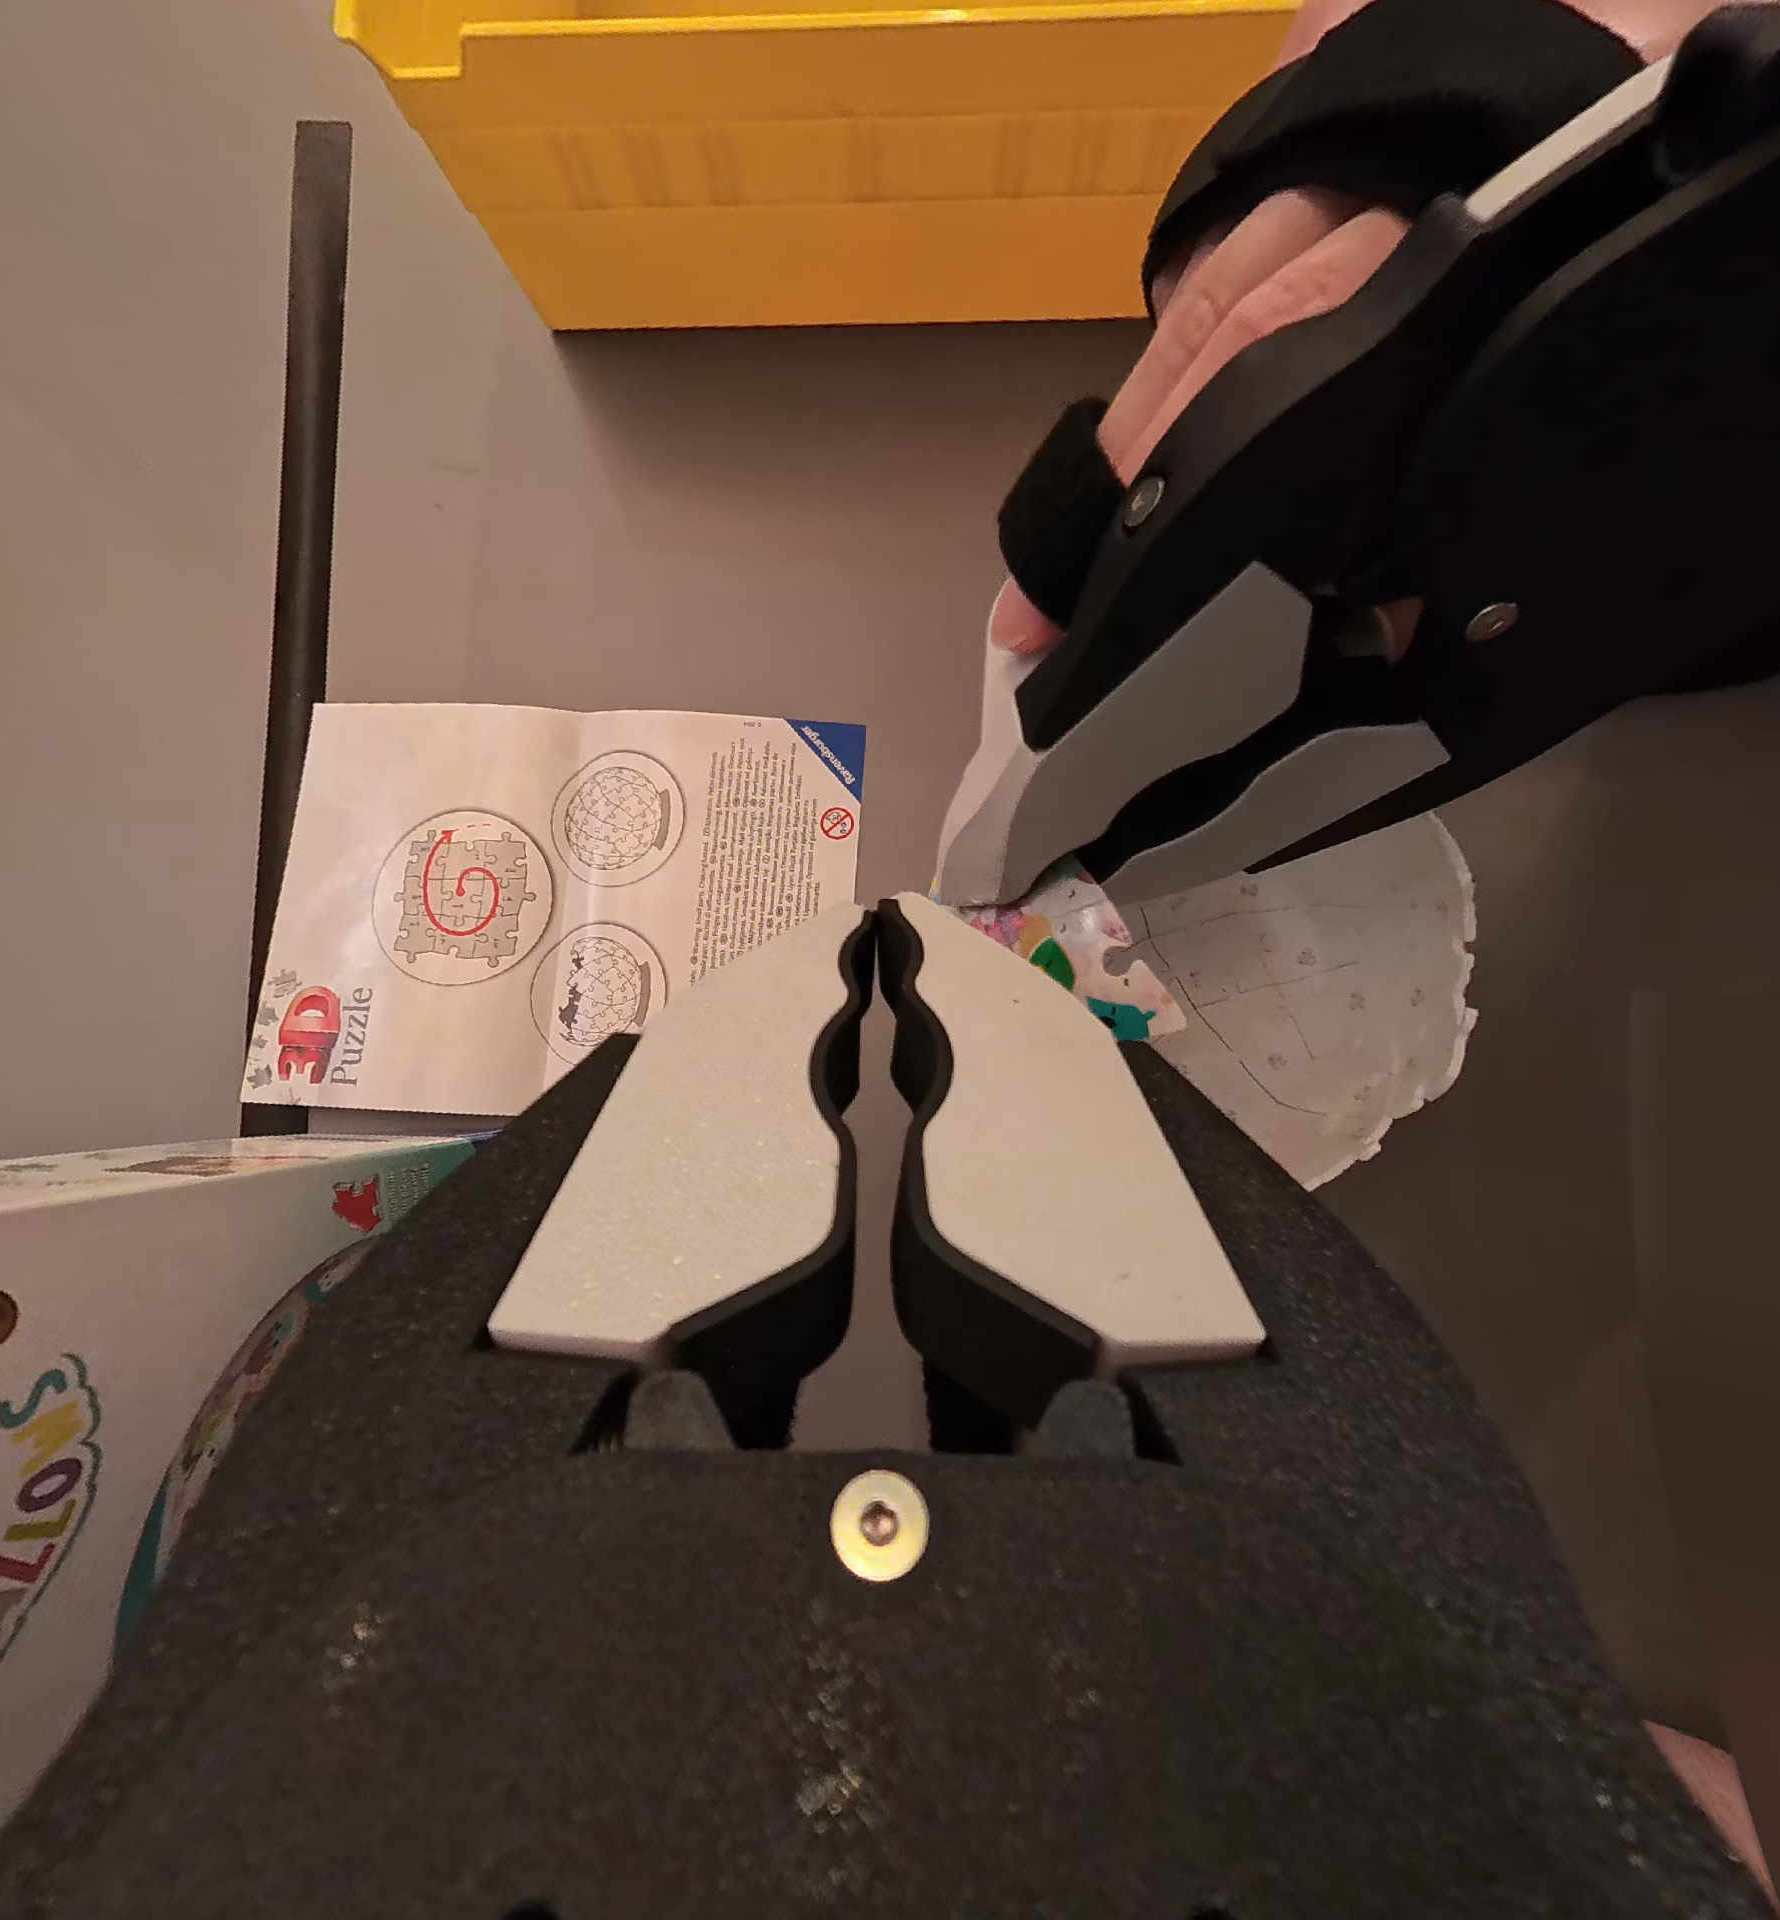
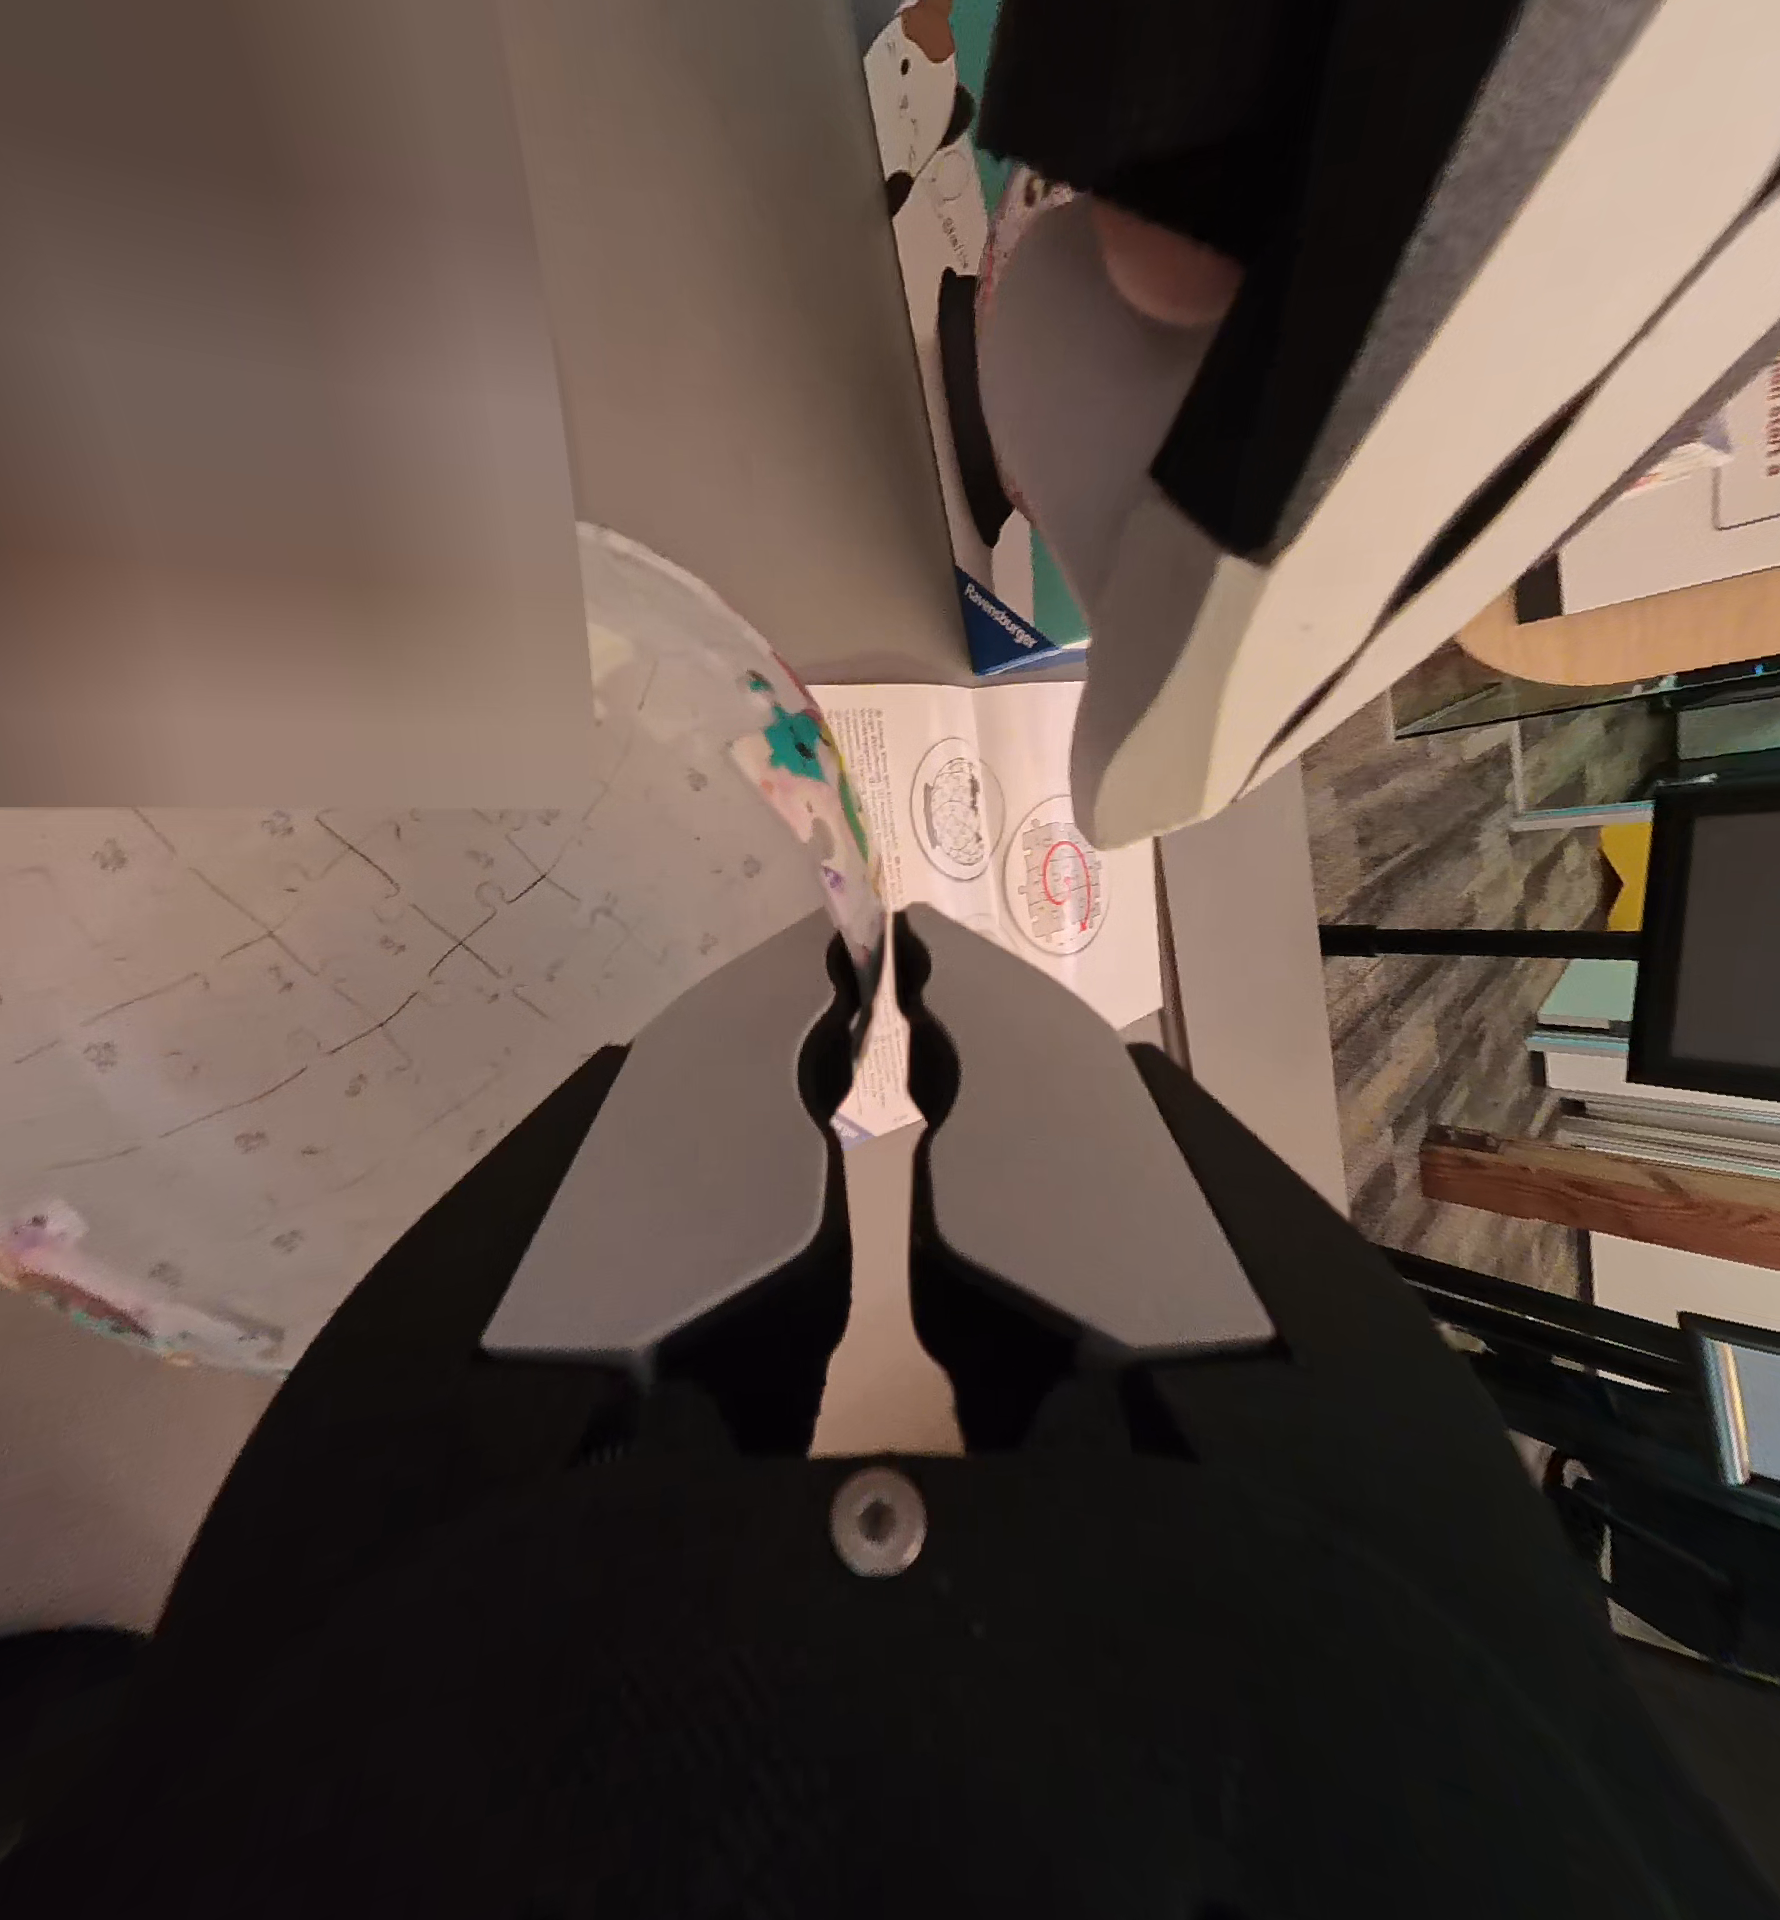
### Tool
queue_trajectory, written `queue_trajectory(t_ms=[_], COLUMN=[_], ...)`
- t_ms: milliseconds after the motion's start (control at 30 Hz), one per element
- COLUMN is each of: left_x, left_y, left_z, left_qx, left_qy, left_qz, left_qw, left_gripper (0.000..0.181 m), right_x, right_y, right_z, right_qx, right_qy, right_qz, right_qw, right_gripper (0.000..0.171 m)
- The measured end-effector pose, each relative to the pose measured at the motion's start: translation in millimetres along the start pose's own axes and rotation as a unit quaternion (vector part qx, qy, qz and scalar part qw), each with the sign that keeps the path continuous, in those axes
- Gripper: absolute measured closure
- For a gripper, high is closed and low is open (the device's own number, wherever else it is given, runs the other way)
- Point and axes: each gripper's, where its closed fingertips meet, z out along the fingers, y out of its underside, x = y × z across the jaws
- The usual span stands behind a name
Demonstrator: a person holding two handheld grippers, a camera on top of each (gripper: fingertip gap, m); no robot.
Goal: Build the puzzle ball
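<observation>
The partly built puzzle ball [image 1: 1312,997] is an open half shell, white inside and coloured outside, held at the right over the grey table [image 1: 709,540]. My right gripper [image 1: 1057,883] comes in from the upper right and is shut on the shell's coloured rim. In the right wrist view the shell [image 2: 294,987] fills the left, and its thin edge sits between my right gripper's [image 2: 891,925] fingers. My left gripper [image 1: 881,912] is shut and empty, its tips just left of the rim. It also shows at the upper right of the right wrist view [image 2: 1104,821].
A yellow bin [image 1: 813,208] stands at the table's far side. An instruction leaflet [image 1: 553,904] lies left of the shell, next to a black bar [image 1: 309,416]. The puzzle box [image 1: 86,1403] is at the near left. The right wrist view shows the table's edge, floor and screens [image 2: 1748,935]. My hands' fingertips stand some 4 cm from each other. Left tips and right tips are each some 35 cm from the black bar [image 1: 309,416].
</observation>
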Motion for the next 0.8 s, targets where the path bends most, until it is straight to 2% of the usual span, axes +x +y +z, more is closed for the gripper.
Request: queue_trajectory(t_ms=[733,800], left_x=[0.8,0.9], left_y=[-0.2,-0.3], left_z=[3.1,2.3], left_qx=[-0.005,-0.004], left_qy=[-0.002,-0.002], left_qz=[0.003,0.003], left_qw=[1.0,1.0], left_gripper=[0.181,0.181], right_x=[-1.6,-0.1], right_y=[-5.4,-8.1], right_z=[-2.7,-7.3], right_qx=[0.016,0.027], right_qy=[0.003,0.011], right_qz=[0.009,0.01], right_qw=[1.0,1.0], right_gripper=[0.167,0.154])
